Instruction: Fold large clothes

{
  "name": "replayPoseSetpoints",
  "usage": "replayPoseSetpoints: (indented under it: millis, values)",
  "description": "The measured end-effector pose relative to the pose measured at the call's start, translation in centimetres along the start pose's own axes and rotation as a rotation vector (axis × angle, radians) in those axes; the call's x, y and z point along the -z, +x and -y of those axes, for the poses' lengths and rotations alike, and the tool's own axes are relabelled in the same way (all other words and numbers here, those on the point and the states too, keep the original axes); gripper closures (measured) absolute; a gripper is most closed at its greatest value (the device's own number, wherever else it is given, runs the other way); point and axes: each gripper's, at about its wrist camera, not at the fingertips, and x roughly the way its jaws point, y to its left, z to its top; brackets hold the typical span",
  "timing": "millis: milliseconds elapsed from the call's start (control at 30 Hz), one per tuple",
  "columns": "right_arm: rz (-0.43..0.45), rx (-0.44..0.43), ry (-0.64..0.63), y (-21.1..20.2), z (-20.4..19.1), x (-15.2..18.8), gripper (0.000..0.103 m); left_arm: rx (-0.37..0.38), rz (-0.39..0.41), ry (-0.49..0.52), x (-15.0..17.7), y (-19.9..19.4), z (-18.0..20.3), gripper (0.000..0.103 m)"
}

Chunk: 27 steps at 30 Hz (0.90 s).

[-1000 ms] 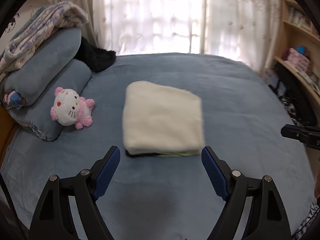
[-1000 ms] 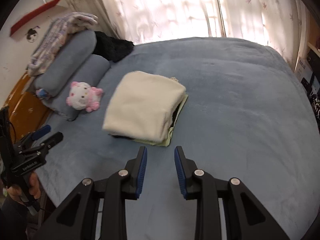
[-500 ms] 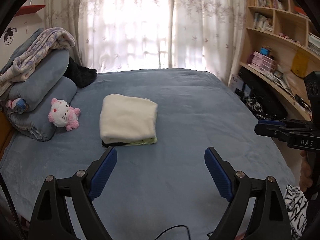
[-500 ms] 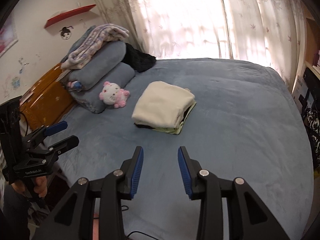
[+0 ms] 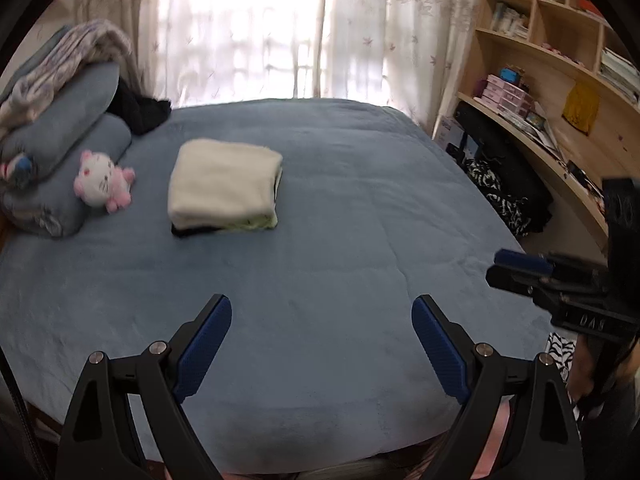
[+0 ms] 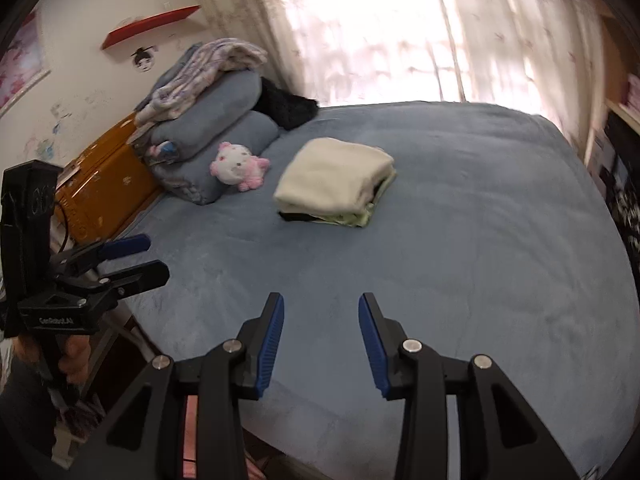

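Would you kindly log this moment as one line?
left gripper: open, empty | right gripper: opening, empty | folded stack: on bed, untouched

My right gripper [image 6: 321, 316] sits at the bottom centre of the frame, its jaws opening with nothing between them, only bare blue bed [image 6: 460, 260] beneath. Near the middle of the frame, a little above centre, lies the folded stack of clothes [image 6: 336, 182], cream on top with green and dark layers showing at its lower edge. Just left of it sits a pink and white plush toy [image 6: 238, 166], against the grey pillows [image 6: 216, 136]. At the left edge my left gripper [image 6: 120, 258] shows, jaws apart and empty, a hand [image 6: 74, 354] below it.
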Motion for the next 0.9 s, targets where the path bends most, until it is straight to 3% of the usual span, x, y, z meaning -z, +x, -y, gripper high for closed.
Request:
replayPoseSetpoints:
  millis: [233,367,467,600,667,767,900]
  values:
    - [0.029,0.078,0.070,2.6,1.6,4.5,0.064,-0.108,0.048,-0.029,4.5,5.1,1.2,0.012]
    - [0.036,0.172,0.108,4.0,2.0,7.0,0.064,-0.173,0.061,-0.067,6.8,7.3,1.7,0.012]
    - [0.021,0.234,0.128,4.9,2.0,8.4,0.064,-0.187,0.043,-0.097,8.1,8.3,2.1,0.012]
    - [0.017,0.234,0.154,5.3,1.8,9.8,0.063,-0.218,0.039,-0.108,9.1,8.9,2.4,0.012]
    - [0.022,0.227,0.155,5.3,1.5,10.0,0.060,-0.224,0.034,-0.107,9.6,9.3,2.5,0.012]
    - [0.038,0.227,0.133,5.3,0.8,10.1,0.047,-0.202,0.011,-0.114,9.8,9.9,2.6,0.012]
    - [0.049,0.253,0.119,5.4,0.3,10.0,0.046,-0.194,-0.002,-0.118,10.3,10.2,2.8,0.012]
